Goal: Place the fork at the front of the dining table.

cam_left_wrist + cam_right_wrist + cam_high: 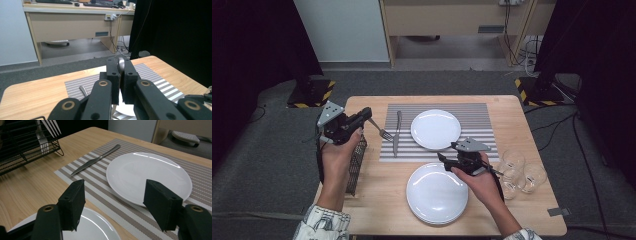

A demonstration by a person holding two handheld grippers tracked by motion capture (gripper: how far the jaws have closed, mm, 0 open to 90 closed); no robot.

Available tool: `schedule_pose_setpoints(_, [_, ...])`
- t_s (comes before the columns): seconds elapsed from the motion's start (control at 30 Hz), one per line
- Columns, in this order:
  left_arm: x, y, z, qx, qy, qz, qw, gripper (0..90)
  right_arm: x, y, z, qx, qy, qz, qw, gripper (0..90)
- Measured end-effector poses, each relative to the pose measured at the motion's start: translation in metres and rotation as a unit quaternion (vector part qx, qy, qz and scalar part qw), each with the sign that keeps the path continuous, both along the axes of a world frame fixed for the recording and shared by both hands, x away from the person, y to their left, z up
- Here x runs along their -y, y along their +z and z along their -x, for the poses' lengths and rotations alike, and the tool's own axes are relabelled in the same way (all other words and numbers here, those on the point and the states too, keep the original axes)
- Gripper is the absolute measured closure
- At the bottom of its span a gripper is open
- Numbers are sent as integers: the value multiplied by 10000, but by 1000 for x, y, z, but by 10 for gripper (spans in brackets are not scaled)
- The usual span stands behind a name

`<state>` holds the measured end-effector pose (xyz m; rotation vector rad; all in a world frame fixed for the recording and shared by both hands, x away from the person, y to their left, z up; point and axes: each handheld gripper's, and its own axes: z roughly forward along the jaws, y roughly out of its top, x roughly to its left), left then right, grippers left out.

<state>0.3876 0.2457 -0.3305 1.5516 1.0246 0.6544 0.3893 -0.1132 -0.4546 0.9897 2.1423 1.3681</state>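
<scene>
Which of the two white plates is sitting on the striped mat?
The far plate, beside the knife, lies on the striped mat. The near plate, by the right gripper, rests on bare wood.

text: none legible | labels: none | brands: none | numbers: none | signs: none
</scene>
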Motion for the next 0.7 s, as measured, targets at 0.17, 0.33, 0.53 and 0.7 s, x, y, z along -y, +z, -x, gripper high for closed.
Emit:
schedule_pose_setpoints(0.17, [2, -7, 0, -49, -53, -3, 10000, 863, -12, 6, -1, 103, 139, 5, 9999, 411])
schedule_pose_setpoints(0.33, [4, -13, 1, -88, -112, 13, 9999, 863, -27, 9, -1, 166, 301, 62, 9994, 477])
schedule_pose_setpoints(0.53, [8, -20, 4, -125, -187, 29, 9997, 863, -45, 10, -1, 240, 481, 72, 9985, 558])
schedule_pose_setpoints(0.7, [10, -23, 5, -150, -216, -15, 9997, 863, -57, 6, 0, 268, 598, 89, 9978, 592])
